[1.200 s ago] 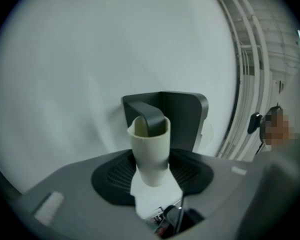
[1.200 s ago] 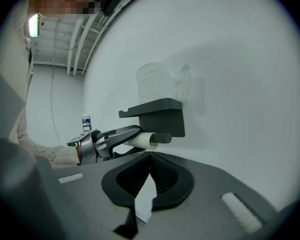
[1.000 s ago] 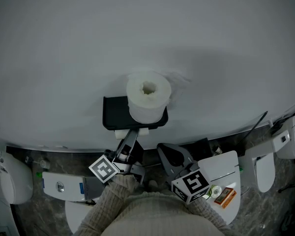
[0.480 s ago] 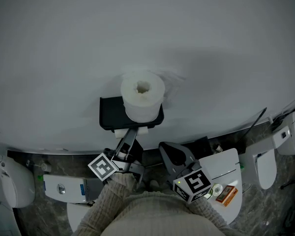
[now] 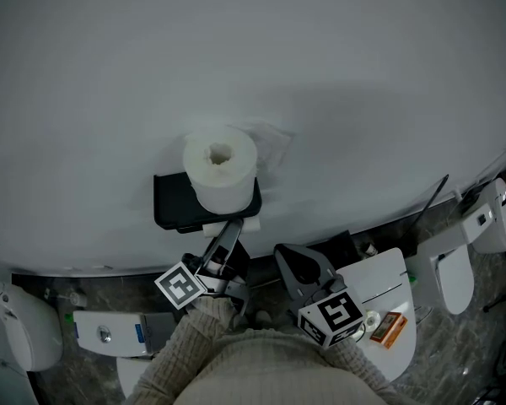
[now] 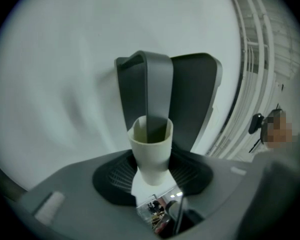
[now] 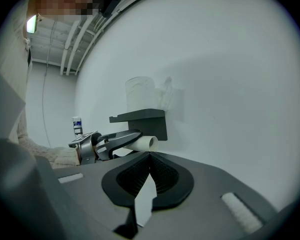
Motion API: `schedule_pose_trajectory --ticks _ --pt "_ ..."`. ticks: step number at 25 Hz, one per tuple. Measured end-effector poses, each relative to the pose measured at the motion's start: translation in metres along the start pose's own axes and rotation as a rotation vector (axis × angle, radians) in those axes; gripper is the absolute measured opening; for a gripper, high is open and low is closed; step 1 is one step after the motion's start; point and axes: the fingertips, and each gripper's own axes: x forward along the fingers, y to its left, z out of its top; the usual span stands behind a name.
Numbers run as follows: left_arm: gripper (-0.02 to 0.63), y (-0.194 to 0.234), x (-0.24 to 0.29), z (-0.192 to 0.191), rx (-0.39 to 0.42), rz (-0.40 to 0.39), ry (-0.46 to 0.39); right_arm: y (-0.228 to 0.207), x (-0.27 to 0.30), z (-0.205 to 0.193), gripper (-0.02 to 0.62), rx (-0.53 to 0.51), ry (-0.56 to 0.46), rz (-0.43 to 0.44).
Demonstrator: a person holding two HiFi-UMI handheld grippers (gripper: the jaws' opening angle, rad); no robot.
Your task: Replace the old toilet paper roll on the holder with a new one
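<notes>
Item: spent cardboard tube, under the front edge of the black wall holder, the holder's grey bar apparently running into its open end; gripped across its width by the left gripper, jaws fairly wide. Fresh roll: upright at the shelf's right end. Right gripper: jaws closed on nothing, below. Step, as judged: removing the old tube; next, slide it clear along the bar.

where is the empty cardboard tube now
The tube sits centre of the head view in the left gripper's jaws, just under the black holder that carries the full roll.
</notes>
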Motion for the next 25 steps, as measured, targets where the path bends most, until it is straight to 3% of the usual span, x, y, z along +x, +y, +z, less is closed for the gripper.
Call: schedule_pose_trajectory --ticks 25 --pt "0.178 -0.007 0.043 -0.059 -0.049 -0.064 0.16 -0.031 -0.03 -0.001 -0.002 0.015 -0.005 -0.107"
